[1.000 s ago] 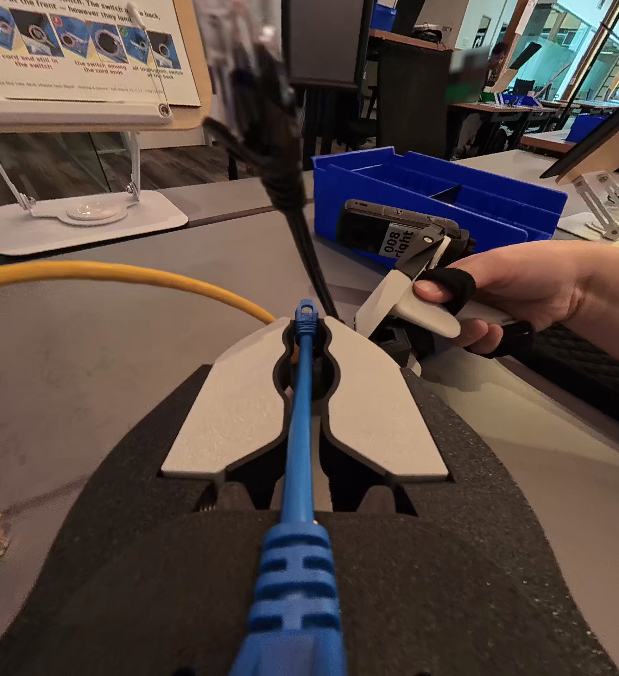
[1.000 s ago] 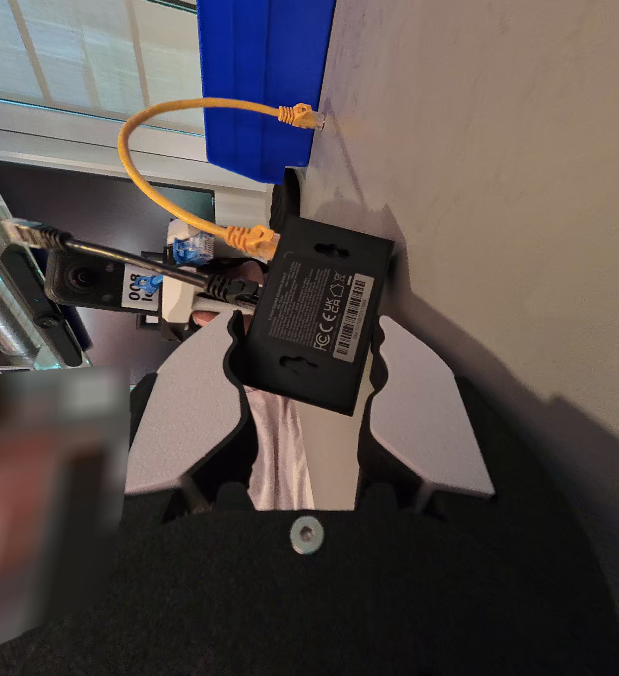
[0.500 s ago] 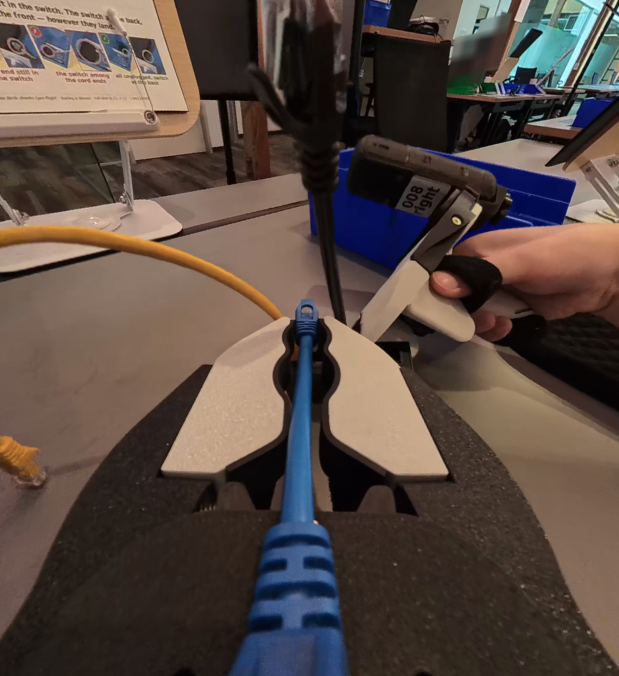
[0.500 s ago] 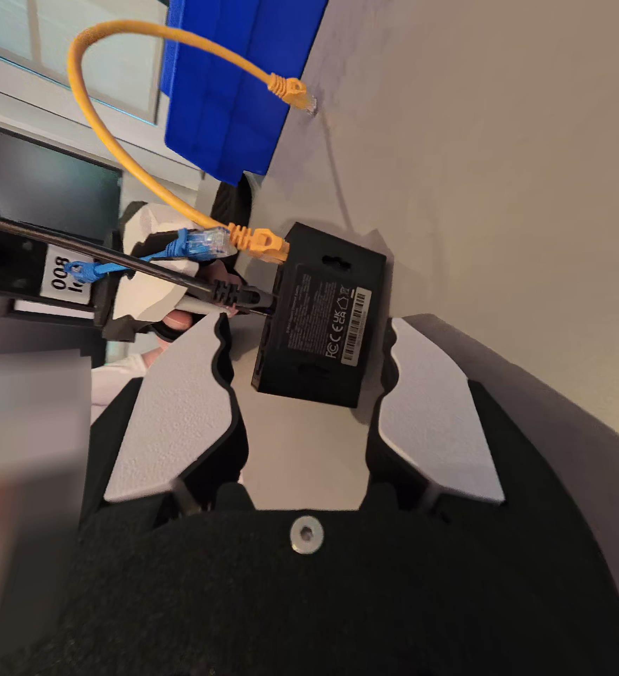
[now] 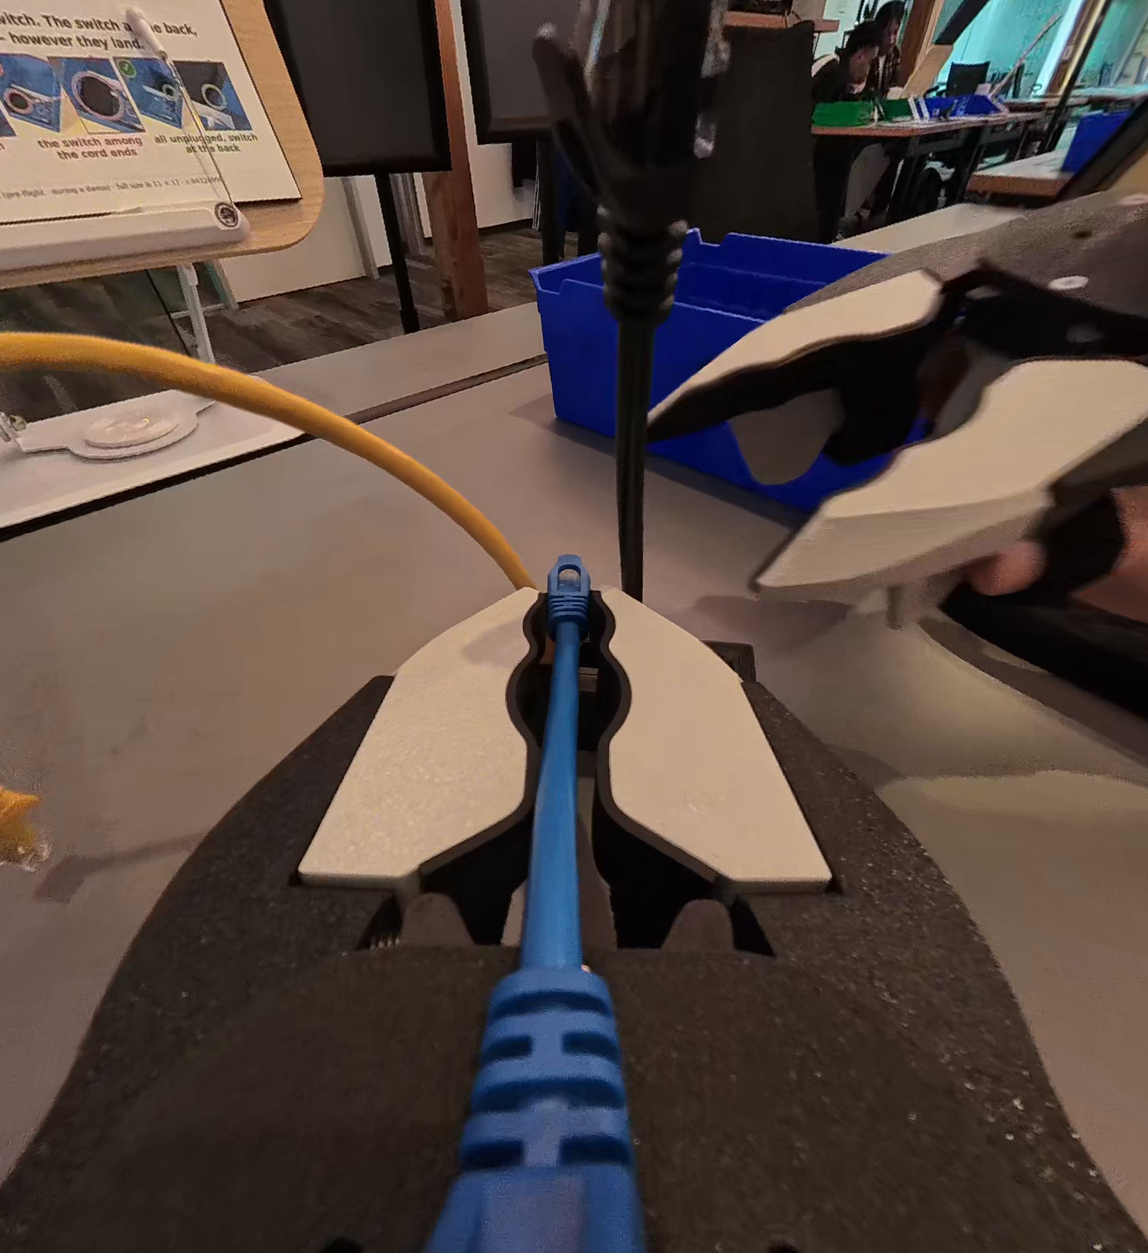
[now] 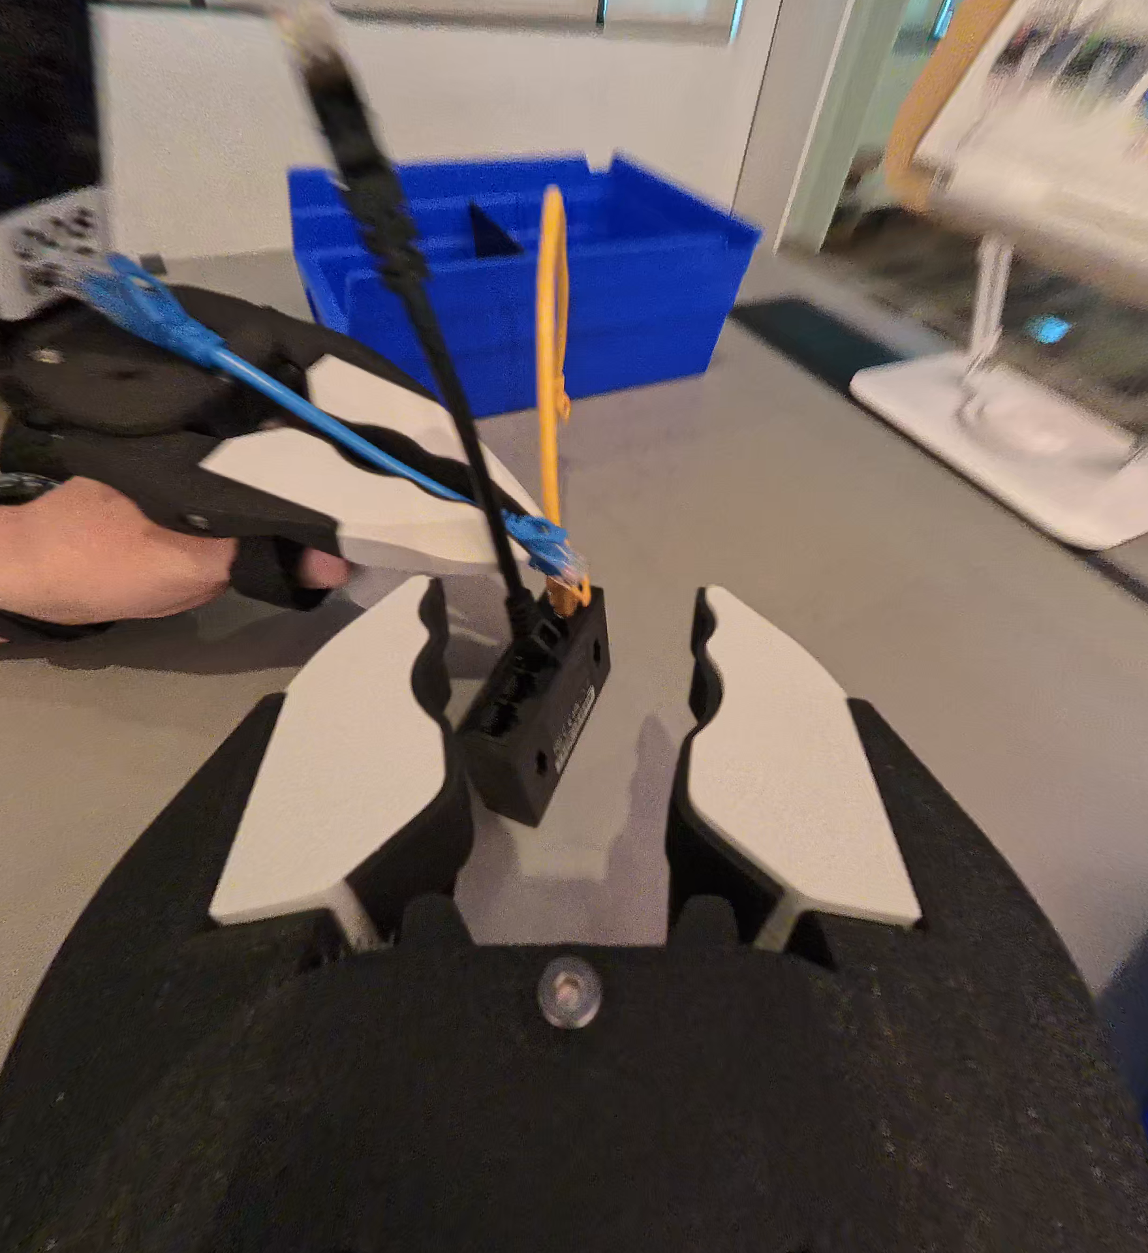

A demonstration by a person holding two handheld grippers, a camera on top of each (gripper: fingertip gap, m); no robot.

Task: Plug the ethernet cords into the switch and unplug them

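A grey table (image 6: pixel 828 610) carries a blue bin (image 6: pixel 625 285) and a white stand (image 5: pixel 103 441) holding a printed instruction sheet (image 5: pixel 83 102). The right gripper (image 6: pixel 567 634), fingers apart, straddles the black switch (image 6: pixel 544 705), which bears a small white label. The left gripper (image 5: pixel 567 603) is clamped on the blue cord (image 5: pixel 557 780), its plug at the switch beside the yellow cord (image 6: pixel 550 380) and black cord (image 6: pixel 422 325).

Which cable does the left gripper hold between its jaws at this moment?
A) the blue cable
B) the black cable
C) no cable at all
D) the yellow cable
A: in the left wrist view the jaws of the left gripper are closed on the blue cable, while the yellow cable and the black cable stand plugged into the switch.
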